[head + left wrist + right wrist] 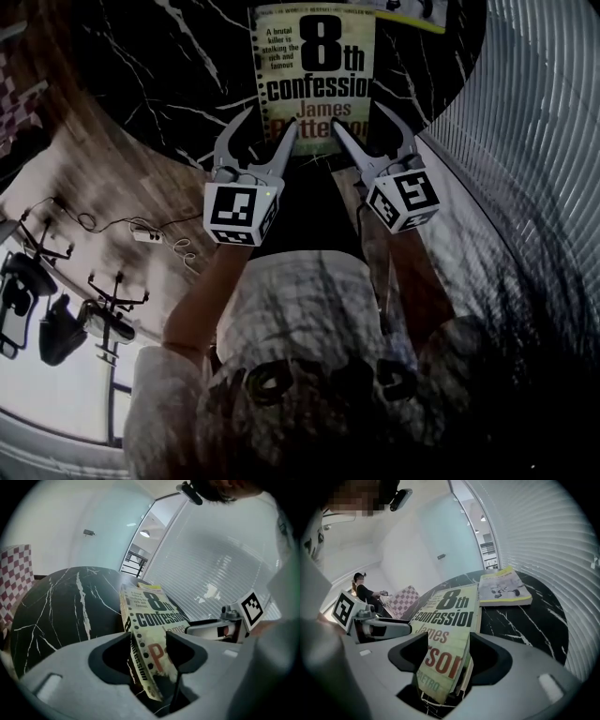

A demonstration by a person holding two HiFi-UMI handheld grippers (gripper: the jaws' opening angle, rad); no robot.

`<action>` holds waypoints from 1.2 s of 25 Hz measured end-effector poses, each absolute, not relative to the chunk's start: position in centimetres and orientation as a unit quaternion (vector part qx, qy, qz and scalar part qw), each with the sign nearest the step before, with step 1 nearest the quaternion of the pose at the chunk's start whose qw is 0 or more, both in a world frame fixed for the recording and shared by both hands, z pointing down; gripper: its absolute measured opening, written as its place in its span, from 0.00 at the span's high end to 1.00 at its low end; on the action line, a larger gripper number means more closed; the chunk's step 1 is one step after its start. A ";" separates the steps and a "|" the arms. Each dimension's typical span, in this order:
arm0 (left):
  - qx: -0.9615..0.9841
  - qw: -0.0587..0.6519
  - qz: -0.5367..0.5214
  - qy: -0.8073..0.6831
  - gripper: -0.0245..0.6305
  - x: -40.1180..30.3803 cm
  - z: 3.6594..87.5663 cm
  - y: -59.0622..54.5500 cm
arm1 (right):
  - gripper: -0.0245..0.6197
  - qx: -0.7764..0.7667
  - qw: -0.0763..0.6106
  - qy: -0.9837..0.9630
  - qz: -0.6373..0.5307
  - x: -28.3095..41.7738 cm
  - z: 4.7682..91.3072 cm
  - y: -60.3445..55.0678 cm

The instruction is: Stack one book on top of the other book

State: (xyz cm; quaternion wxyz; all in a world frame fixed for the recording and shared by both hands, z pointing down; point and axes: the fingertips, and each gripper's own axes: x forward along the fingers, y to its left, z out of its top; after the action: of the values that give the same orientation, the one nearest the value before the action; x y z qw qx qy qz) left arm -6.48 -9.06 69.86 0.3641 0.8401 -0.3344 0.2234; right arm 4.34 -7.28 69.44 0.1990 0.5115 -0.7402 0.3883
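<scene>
A paperback, "8th confession" (pixel 314 66), lies along the black marble table (pixel 159 84), its near end at the table's edge. My left gripper (pixel 272 122) grips the paperback's near left corner and my right gripper (pixel 358 117) the near right one. In the left gripper view the paperback (pixel 150 613) fills the gap between the jaws of that gripper (pixel 149 644). The right gripper view shows the same: the paperback (pixel 450 609) is wedged in the right gripper (pixel 447 644). A second, pale book (pixel 505 588) lies flat at the table's far end (pixel 412 11).
A ribbed white wall (pixel 534 141) curves close along the table's right side. A red-and-white checkered seat (pixel 405 599) stands beyond the table's left side, and a person (pixel 363 592) sits farther back. Light stands (pixel 56 309) and a power strip (pixel 145 234) are on the floor at left.
</scene>
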 end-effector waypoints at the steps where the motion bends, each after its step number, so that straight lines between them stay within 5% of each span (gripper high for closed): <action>1: 0.840 0.363 0.224 -0.336 0.60 -6.7 69.6 -9.3 | 0.52 0.516 0.203 -0.739 0.382 4.5 69.2 -7.4; 7: 0.846 0.336 0.220 -0.350 0.60 -8.2 66.4 -11.5 | 0.54 0.532 0.233 -0.743 0.332 5.0 66.2 -8.6; 19: 0.883 0.309 0.150 -0.320 0.67 -8.1 53.7 -14.1 | 0.64 0.503 0.180 -0.806 0.256 -0.9 53.8 -13.2; 26: 0.898 0.282 0.098 -0.324 0.79 -10.2 47.2 -14.9 | 0.74 0.487 0.134 -0.837 0.210 -4.0 46.2 -14.6; 30: 0.903 0.264 0.066 -0.332 0.96 -11.8 43.5 -15.8 | 0.77 0.474 0.128 -0.848 0.200 -6.1 43.1 -15.0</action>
State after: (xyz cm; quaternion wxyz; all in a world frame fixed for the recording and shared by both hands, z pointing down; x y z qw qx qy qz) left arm -11.78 -15.81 43.54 0.2639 0.9031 -0.3322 0.0660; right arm -6.09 -15.04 43.05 0.1280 0.4737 -0.8480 0.2001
